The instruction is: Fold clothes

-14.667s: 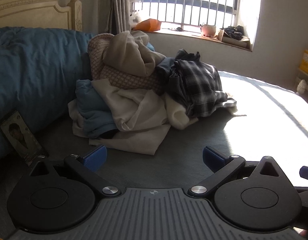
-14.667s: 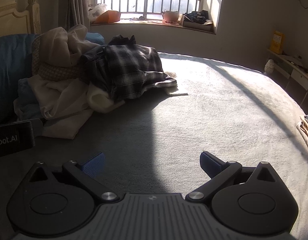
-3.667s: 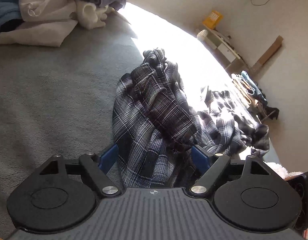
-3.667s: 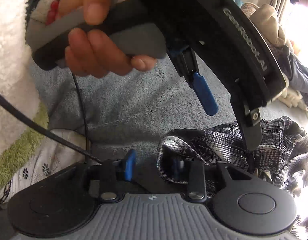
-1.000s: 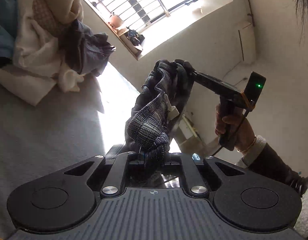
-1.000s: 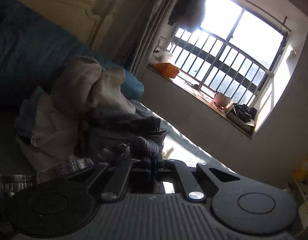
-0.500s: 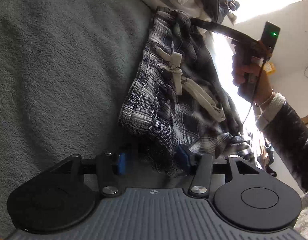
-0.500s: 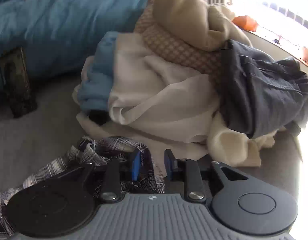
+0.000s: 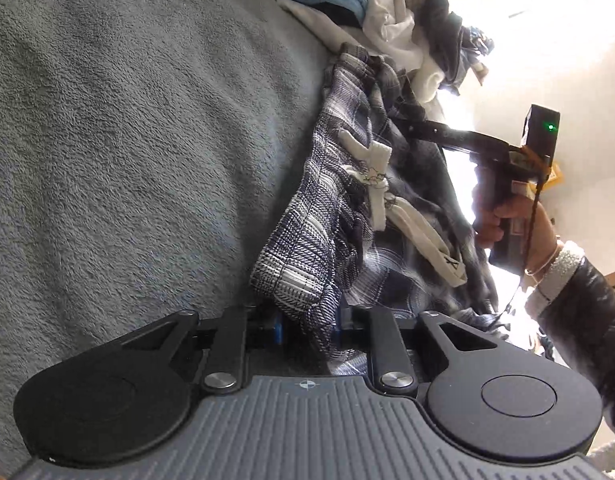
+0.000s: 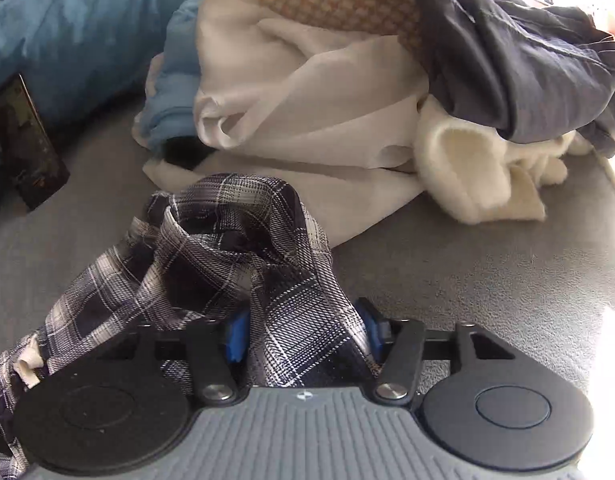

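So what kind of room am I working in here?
Most likely a bedroom: the plaid garment lies on a grey fleecy bed cover, with a blue duvet bunched behind and a pile of unfolded laundry beside it.

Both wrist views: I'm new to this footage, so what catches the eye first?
The plaid shirt stands out, bunched on the grey bed and lying between the fingers of both the left gripper and the right gripper. Behind it sits a heap of clothes beside a blue duvet.
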`<control>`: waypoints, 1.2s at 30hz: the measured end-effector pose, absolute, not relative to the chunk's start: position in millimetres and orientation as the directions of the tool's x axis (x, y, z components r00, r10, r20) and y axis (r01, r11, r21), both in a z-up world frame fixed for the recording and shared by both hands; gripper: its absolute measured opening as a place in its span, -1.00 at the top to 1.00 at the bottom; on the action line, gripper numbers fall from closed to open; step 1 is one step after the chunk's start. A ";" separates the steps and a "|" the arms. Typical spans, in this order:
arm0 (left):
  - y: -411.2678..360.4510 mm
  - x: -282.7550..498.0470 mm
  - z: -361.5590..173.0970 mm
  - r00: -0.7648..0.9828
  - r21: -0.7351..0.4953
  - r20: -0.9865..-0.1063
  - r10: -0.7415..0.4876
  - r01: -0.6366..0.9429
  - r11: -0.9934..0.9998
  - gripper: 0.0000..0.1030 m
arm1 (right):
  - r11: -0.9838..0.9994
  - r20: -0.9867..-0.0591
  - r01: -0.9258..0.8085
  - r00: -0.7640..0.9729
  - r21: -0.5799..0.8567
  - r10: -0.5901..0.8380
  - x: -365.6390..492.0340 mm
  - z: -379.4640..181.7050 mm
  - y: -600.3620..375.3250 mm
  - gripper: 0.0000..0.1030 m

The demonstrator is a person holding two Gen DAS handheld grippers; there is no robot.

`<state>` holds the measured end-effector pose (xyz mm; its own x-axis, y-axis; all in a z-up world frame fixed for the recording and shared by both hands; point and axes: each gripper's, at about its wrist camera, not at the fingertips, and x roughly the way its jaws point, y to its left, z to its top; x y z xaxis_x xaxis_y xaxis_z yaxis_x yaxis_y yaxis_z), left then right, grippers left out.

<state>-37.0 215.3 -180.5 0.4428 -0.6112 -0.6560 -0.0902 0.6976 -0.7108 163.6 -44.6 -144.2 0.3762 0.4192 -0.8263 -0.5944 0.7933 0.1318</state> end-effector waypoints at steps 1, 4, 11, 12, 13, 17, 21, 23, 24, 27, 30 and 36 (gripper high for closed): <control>216.6 -40.8 -177.3 0.421 -0.710 -0.661 -0.621 -0.085 0.699 0.78 | 0.783 -0.825 -0.600 0.351 0.164 0.442 160.4 -139.2 -47.9 0.83; 220.6 -52.1 -167.7 0.355 -0.708 -0.675 -0.647 -0.068 0.703 0.79 | 0.732 -0.823 -0.647 0.285 0.212 0.491 144.8 -127.3 -52.9 0.83; 227.6 -68.6 -167.3 0.274 -0.639 -0.749 -0.603 -0.057 0.767 0.78 | 0.687 -0.836 -0.693 0.229 0.220 0.499 138.9 -131.4 -37.3 0.79; 228.3 -66.9 -171.1 0.275 -0.632 -0.755 -0.595 -0.064 0.773 0.75 | 0.721 -0.826 -0.660 0.274 0.211 0.493 145.2 -133.9 -37.3 0.75; 229.0 -65.2 -175.0 0.275 -0.624 -0.762 -0.586 -0.071 0.778 0.67 | 0.748 -0.822 -0.629 0.299 0.212 0.485 151.7 -136.2 -37.4 0.63; 240.3 -59.9 -180.3 0.262 -0.664 -0.737 -0.623 -0.112 0.739 0.46 | 0.802 -0.810 -0.489 0.279 0.343 0.516 172.1 -142.5 -57.8 0.10; 251.8 -60.4 -169.7 0.285 -0.650 -0.743 -0.606 -0.091 0.755 0.20 | 0.810 -0.764 -0.416 0.325 0.414 0.557 166.9 -130.1 -95.4 -0.56; 259.6 -61.5 -164.1 0.304 -0.644 -0.743 -0.597 -0.081 0.760 0.04 | 0.805 -0.729 -0.361 0.355 0.470 0.585 164.0 -124.4 -121.9 -0.61; 263.5 -62.1 -161.3 0.314 -0.641 -0.742 -0.592 -0.076 0.763 0.03 | 0.804 -0.712 -0.325 0.377 0.498 0.593 162.1 -121.6 -136.3 -0.62; 268.5 -60.5 -148.7 0.375 -0.617 -0.748 -0.548 -0.090 0.782 0.02 | 0.789 -0.661 -0.217 0.446 0.575 0.604 152.3 -114.4 -178.3 -0.62; 277.0 -62.5 -135.3 0.437 -0.601 -0.741 -0.510 -0.092 0.794 0.02 | 0.761 -0.611 -0.113 0.527 0.639 0.591 127.7 -111.3 -216.4 -0.61; 268.8 -48.0 -107.3 0.521 -0.569 -0.698 -0.491 0.012 0.822 0.02 | 0.820 -0.626 -0.013 0.639 0.573 0.448 53.5 -91.7 -285.3 -0.54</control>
